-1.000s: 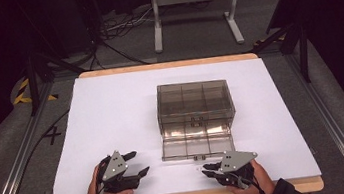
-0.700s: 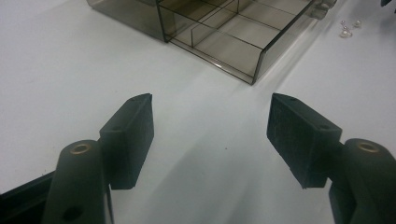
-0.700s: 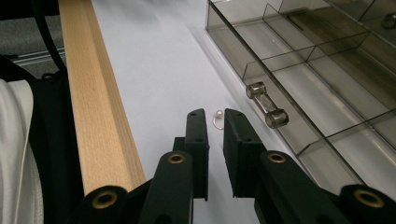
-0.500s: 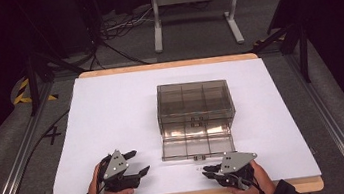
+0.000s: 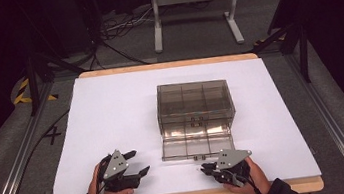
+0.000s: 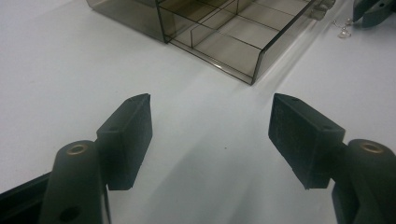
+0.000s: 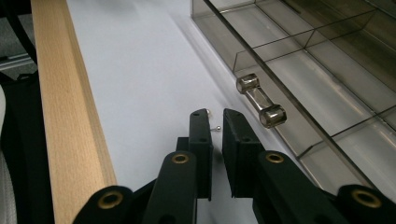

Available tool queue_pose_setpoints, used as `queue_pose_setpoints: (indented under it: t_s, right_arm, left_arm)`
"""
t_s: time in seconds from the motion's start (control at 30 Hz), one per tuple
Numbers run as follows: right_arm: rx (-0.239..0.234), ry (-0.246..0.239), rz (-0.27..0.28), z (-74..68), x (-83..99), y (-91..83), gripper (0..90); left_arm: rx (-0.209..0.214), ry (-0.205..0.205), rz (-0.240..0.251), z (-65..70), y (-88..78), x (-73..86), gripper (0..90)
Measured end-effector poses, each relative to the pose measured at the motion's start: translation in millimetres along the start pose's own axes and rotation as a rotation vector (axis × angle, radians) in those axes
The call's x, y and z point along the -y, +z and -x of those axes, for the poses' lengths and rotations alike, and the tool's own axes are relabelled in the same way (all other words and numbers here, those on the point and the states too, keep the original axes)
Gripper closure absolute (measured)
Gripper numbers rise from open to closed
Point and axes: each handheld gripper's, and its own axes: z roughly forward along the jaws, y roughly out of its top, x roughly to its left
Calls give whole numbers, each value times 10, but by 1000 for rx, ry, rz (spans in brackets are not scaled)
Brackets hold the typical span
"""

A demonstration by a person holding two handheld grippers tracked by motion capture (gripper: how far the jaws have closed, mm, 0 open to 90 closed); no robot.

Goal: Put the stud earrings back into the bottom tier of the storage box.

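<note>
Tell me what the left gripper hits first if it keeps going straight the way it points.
Probably the near corner of the open smoky plastic box. The left gripper has bare white table ahead until then, though depth is hard to judge.

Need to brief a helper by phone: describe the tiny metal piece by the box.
Find the smoky clear box mid-table, its lid folded flat toward the person. Just off the lid's front edge, at the right gripper's tips, is the tiny silvery piece, the only shiny speck on the white sheet.
</note>
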Motion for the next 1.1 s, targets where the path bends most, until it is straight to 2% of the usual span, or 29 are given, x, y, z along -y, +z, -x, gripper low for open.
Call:
queue_pose_setpoints:
  t_s: [0.13, 0.23, 0.33, 0.5, 0.63, 0.7, 0.87, 1.1]
  right_arm:
    - [4, 6, -25, 9, -7, 26, 830]
    - [-6, 18, -27, 21, -7, 27, 845]
    - [-9, 16, -29, 15, -10, 29, 900]
    - [-21, 38, -29, 38, -7, 19, 900]
    - [-24, 47, -19, 41, -7, -5, 900]
    - [-24, 52, 6, 58, -31, -60, 900]
    - [2, 29, 6, 72, -41, -73, 900]
    - [2, 18, 8, 105, -62, -25, 863]
  left_arm:
    - [1, 1, -1, 2, 1, 0, 310]
    - [1, 0, -3, 0, 2, -1, 309]
    - [2, 1, -4, 1, 3, -1, 309]
    - [4, 4, -5, 1, 6, -2, 309]
    - [3, -2, -4, -3, 4, -1, 309]
    - [3, -1, -5, -2, 5, -2, 310]
    - [4, -2, -10, 1, 12, -4, 310]
    - [6, 0, -8, 0, 12, -4, 310]
